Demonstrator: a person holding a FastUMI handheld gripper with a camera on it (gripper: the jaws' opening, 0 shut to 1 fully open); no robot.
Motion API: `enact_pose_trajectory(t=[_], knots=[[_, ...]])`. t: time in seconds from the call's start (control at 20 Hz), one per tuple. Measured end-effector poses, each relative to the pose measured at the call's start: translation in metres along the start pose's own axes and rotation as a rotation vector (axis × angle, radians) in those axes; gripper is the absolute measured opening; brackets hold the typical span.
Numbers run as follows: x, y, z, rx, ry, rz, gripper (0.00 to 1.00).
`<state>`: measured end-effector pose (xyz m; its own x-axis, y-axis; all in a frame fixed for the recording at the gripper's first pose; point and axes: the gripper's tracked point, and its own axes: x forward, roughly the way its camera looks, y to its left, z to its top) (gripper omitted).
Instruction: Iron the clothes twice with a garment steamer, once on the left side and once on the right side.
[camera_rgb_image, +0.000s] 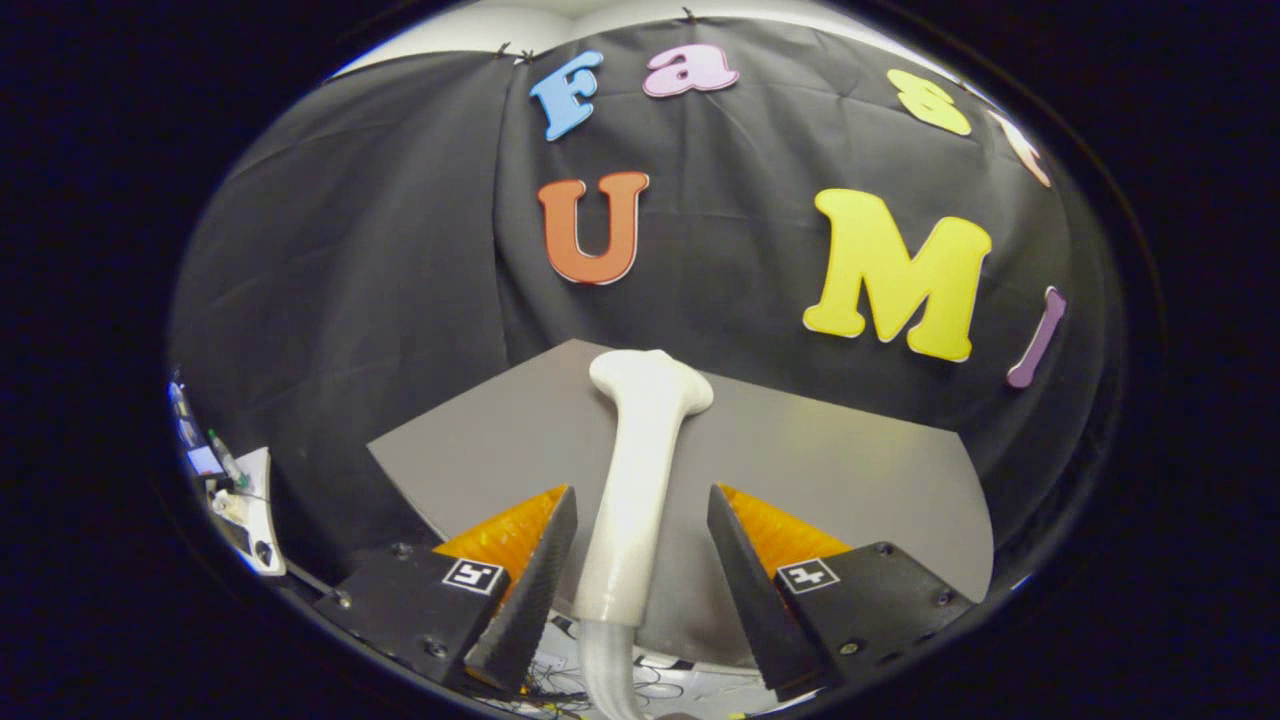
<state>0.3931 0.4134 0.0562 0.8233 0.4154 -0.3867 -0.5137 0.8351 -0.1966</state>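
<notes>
A white garment steamer (640, 470) lies along the grey table top (840, 460), its flared head pointing away toward the black cloth wall and its pale hose (608, 665) trailing off the near table edge. My gripper (640, 492) is open, one finger on each side of the steamer's handle. A narrow gap shows between the handle and the left finger (530, 590), and a wider one on the side of the right finger (750, 580). Neither finger presses on it.
The black cloth wall (380, 280) rises right behind the table. A white stand with small items (245, 505) sits low beyond the table's left side. Loose cables (560, 690) lie below the near edge.
</notes>
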Motion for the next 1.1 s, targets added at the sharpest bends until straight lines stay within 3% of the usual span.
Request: enact_pose_trajectory(t=[0.2, 0.4, 0.7, 1.1], knots=[[0.026, 0.002, -0.007, 0.007, 0.059, 0.012, 0.71], [0.020, 0.011, -0.008, 0.053, 0.080, 0.044, 0.56], [0.023, 0.013, -0.004, 0.099, 0.093, 0.068, 0.41], [-0.023, -0.007, 0.008, 0.136, 0.003, 0.070, 0.37]])
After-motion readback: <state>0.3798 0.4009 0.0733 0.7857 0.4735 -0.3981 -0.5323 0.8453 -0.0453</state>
